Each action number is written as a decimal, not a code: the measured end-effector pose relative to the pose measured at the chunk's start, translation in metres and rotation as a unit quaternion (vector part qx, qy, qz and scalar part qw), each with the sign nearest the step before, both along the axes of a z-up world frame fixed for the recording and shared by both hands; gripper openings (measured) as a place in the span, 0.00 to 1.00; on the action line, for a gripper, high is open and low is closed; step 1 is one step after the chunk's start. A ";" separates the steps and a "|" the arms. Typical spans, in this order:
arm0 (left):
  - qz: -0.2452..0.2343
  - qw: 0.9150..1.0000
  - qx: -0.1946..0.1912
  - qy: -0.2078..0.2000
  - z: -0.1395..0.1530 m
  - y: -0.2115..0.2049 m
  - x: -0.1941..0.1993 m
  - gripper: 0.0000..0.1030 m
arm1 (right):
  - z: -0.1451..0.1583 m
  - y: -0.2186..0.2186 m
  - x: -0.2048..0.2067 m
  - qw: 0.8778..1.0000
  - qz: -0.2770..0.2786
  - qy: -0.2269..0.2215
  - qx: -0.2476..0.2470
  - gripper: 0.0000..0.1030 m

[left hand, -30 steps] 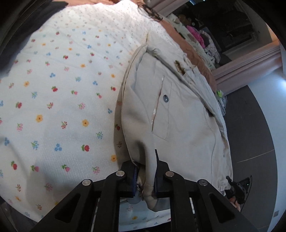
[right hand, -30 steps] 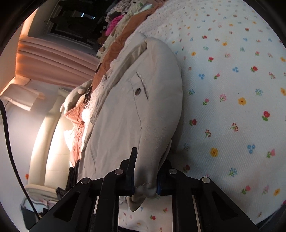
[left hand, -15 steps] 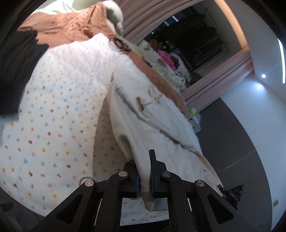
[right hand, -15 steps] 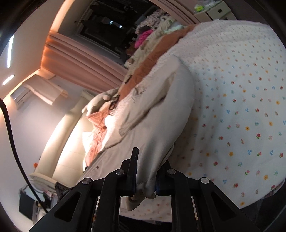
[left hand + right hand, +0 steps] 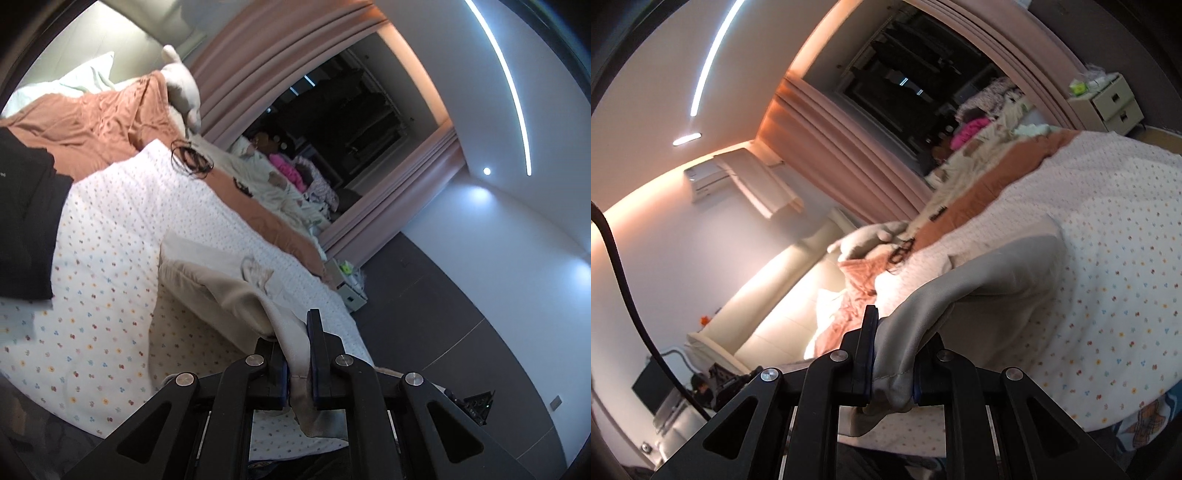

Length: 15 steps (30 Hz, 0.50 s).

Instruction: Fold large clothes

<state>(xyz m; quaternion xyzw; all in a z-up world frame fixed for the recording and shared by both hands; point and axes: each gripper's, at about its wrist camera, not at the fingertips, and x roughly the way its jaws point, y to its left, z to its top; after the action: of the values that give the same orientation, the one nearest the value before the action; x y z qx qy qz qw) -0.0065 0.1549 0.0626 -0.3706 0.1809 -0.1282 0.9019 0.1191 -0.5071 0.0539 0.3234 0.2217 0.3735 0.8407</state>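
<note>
The beige garment [image 5: 221, 291], soft, limp and probably fairly heavy, is pinched at its hem by the left gripper [image 5: 297, 356] and right gripper [image 5: 892, 354], draping to the floral bedspread [image 5: 110, 258] at frame centre.

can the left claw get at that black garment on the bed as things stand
Probably not yet. The left claw is shut on the beige garment, so it isn't free. Otherwise, only open floral bedspread lies before the black garment.

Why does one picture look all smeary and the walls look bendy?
Right wrist view: motion blur smears the floral bedspread and curtains, orange glow on the wall. Left wrist view: sharper, cooler. Both: fisheye bends the ceiling light strip, corners black.
</note>
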 end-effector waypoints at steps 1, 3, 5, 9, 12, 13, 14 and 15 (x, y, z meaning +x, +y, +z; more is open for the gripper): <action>0.000 1.000 0.001 -0.006 0.004 0.000 -0.006 0.08 | 0.005 0.000 -0.005 1.000 0.001 -0.009 -0.003 0.15; 0.000 1.000 0.000 -0.015 0.008 0.001 -0.014 0.08 | 0.012 0.003 -0.013 1.000 0.001 -0.025 -0.012 0.15; 0.004 1.000 0.002 -0.019 0.010 0.002 -0.020 0.08 | 0.015 0.005 -0.018 0.999 0.002 -0.036 -0.014 0.15; 0.018 1.000 0.005 -0.024 0.013 0.002 -0.019 0.08 | 0.018 0.007 -0.016 0.999 -0.009 -0.042 -0.015 0.15; 0.029 0.999 0.004 -0.022 0.014 0.005 -0.005 0.08 | 0.019 0.008 -0.004 0.999 -0.014 -0.043 -0.008 0.15; 0.034 0.999 0.006 -0.020 0.015 0.006 0.002 0.08 | 0.022 0.008 0.000 0.999 -0.017 -0.041 -0.008 0.15; 0.039 0.999 0.005 -0.018 0.016 0.007 0.009 0.08 | 0.024 0.010 0.008 0.999 -0.023 -0.039 -0.012 0.15; 0.042 0.999 0.003 -0.018 0.017 0.008 0.014 0.08 | 0.026 0.012 0.014 0.999 -0.028 -0.038 -0.017 0.15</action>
<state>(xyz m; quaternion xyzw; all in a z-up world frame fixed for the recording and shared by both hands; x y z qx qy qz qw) 0.0077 0.1631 0.0792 -0.3729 0.1494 -0.0963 0.9107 0.1326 -0.4950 0.0795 0.3008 0.1866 0.3576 0.8642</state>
